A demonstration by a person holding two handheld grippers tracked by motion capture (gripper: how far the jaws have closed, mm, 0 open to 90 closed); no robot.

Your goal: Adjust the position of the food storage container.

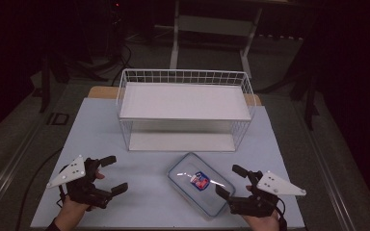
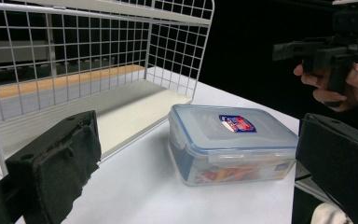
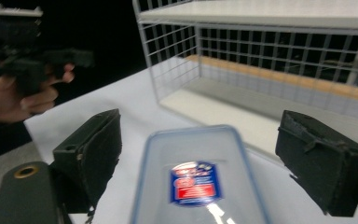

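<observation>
Nearest to me in the right gripper view are my own 2 black jaws, spread wide on either side of the clear lidded food box (image 3: 199, 182), with its red-and-blue label dead ahead at 12 o'clock. The pads touch nothing yet. From the high view, my right gripper (image 1: 232, 181) sits at 3 o'clock of the box (image 1: 201, 189), just beside its short end, while my left gripper (image 1: 113, 174) hangs well apart at 9 o'clock, jaws also spread and holding nothing.

The box lies flat on the white table (image 1: 144, 202), near the open front of the white wire shelf rack (image 1: 185, 108), which stands at 12 o'clock.

My worry: the lid is slick and the box is wide. If I close across its full width, I judge the pads may barely span it and could slip off the rounded corners, skidding it toward the table's near edge at 6 o'clock. Coming in tilted, 1 jaw could shove it before the other lands. Lifting from 1 end alone might tip it, and a careless swing could knock the rack's wire front.
</observation>
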